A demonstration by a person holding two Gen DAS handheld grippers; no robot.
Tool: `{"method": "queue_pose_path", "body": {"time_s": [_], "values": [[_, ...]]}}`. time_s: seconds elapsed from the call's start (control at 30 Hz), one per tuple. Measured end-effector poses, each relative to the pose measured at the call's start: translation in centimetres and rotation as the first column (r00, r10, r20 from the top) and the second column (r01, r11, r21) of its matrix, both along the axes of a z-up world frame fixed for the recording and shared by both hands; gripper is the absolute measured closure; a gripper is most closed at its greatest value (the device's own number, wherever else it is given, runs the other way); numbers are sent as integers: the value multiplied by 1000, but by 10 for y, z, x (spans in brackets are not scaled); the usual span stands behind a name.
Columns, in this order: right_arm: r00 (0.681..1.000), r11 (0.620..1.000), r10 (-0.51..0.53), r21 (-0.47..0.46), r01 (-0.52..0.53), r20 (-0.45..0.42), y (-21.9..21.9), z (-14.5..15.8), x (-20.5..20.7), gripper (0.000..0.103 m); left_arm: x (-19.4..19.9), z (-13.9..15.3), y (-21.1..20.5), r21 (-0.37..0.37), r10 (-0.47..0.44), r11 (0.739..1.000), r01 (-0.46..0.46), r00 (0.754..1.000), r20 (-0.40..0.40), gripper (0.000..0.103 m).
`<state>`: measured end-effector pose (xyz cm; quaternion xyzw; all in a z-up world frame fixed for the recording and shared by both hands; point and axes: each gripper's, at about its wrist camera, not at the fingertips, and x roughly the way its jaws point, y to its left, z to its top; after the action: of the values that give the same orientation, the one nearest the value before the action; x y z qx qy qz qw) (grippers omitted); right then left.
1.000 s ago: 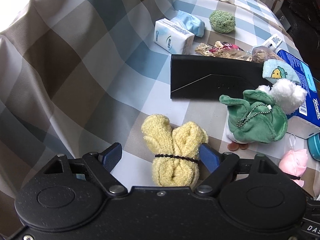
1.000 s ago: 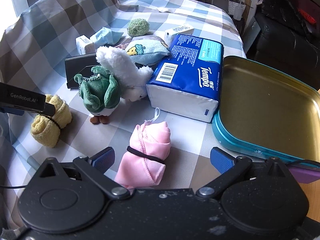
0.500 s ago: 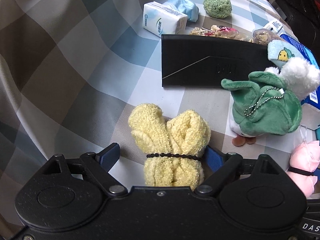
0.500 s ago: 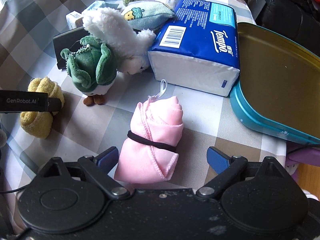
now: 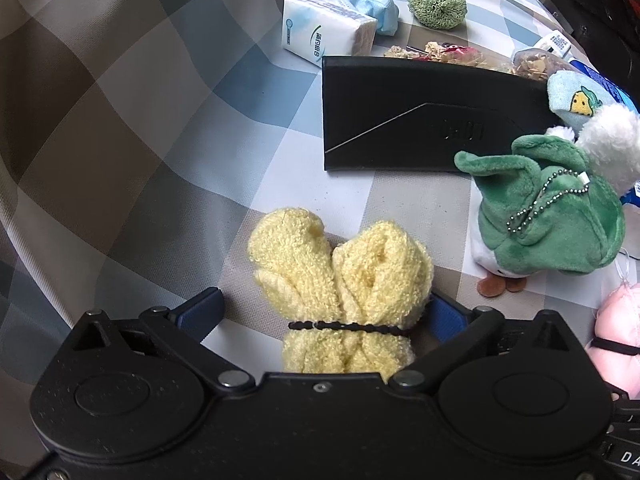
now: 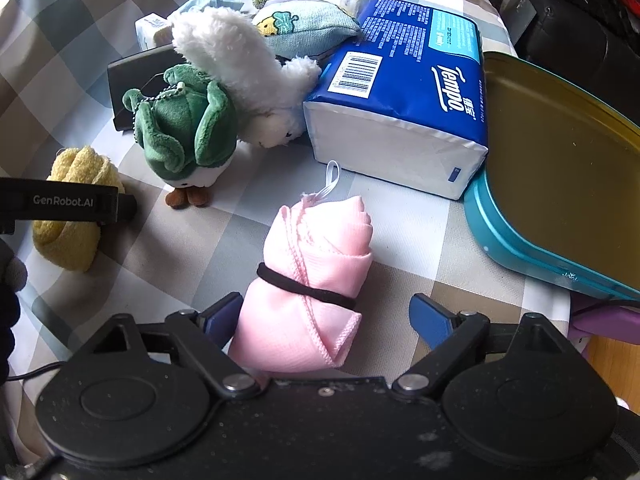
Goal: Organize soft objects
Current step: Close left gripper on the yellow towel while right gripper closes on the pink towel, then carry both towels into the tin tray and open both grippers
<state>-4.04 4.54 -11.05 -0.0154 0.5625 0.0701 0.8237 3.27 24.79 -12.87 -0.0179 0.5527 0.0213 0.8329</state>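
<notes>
A yellow towel roll (image 5: 340,264) bound with a black band lies on the checked cloth between the fingers of my left gripper (image 5: 322,312). Its jaws are opening; the right pad is at the towel and the left pad stands clear. A pink cloth roll (image 6: 316,264), also banded, lies between the fingers of my right gripper (image 6: 326,316). Those jaws are closing; the left pad is at the cloth, and a gap remains at the right pad. A green plush duck (image 6: 184,128) stands between the two rolls, with a white plush (image 6: 240,64) leaning behind it.
A teal tin tray (image 6: 520,256) lies at the right beside a blue tissue pack (image 6: 404,92). Farther back are a black case (image 5: 420,120), a small tissue pack (image 5: 324,32), a green scrubber (image 5: 436,4) and a light blue pouch (image 6: 308,24).
Both grippers have sunk closer to their rolls. The left jaws have spread wider around the yellow towel. The right jaws have narrowed around the pink cloth.
</notes>
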Motion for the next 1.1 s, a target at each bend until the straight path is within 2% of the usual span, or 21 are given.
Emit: {"method": "queue_pose_path", "body": {"time_s": [0.03,0.1,0.13,0.17,0.2,0.23,0.3,0.53,0.77,0.97,1.1], "values": [[1000,1000,3,-2,-3,2,0,2,0,22,0,0,0,-7,0,1000,0,1000,2,4],[1000,1000,16,-3,-16,9,0,4,-1,39,-2,2,2,-16,-1,1000,1,1000,7,9],[1000,1000,22,0,-22,11,0,7,-1,45,-3,3,2,-12,1,1000,-1,1000,11,16],[1000,1000,27,7,-27,11,-1,9,-1,57,-6,6,2,-16,0,1000,1,1000,19,21],[1000,999,29,16,-30,10,-2,10,-2,62,-7,9,1,-17,-5,1000,5,1000,25,34],[1000,999,28,33,-28,6,-4,12,-2,64,-7,11,0,-15,-10,1000,11,1000,29,46],[1000,997,20,75,-20,-1,-9,16,-2,67,-6,15,-4,-14,-27,1000,27,999,27,55],[997,986,21,162,-34,78,-22,46,-12,67,-5,25,-6,-36,13,999,-13,1000,5,58],[978,968,-28,252,-25,205,-45,80,-23,67,-11,64,-17,-19,-9,1000,11,996,93,58],[946,953,-146,299,55,291,-83,104,-29,67,-10,104,-46,-29,-78,996,84,982,169,58],[911,939,-248,313,143,330,-116,117,-34,67,-8,129,-78,-31,-156,985,167,963,221,58]]}}
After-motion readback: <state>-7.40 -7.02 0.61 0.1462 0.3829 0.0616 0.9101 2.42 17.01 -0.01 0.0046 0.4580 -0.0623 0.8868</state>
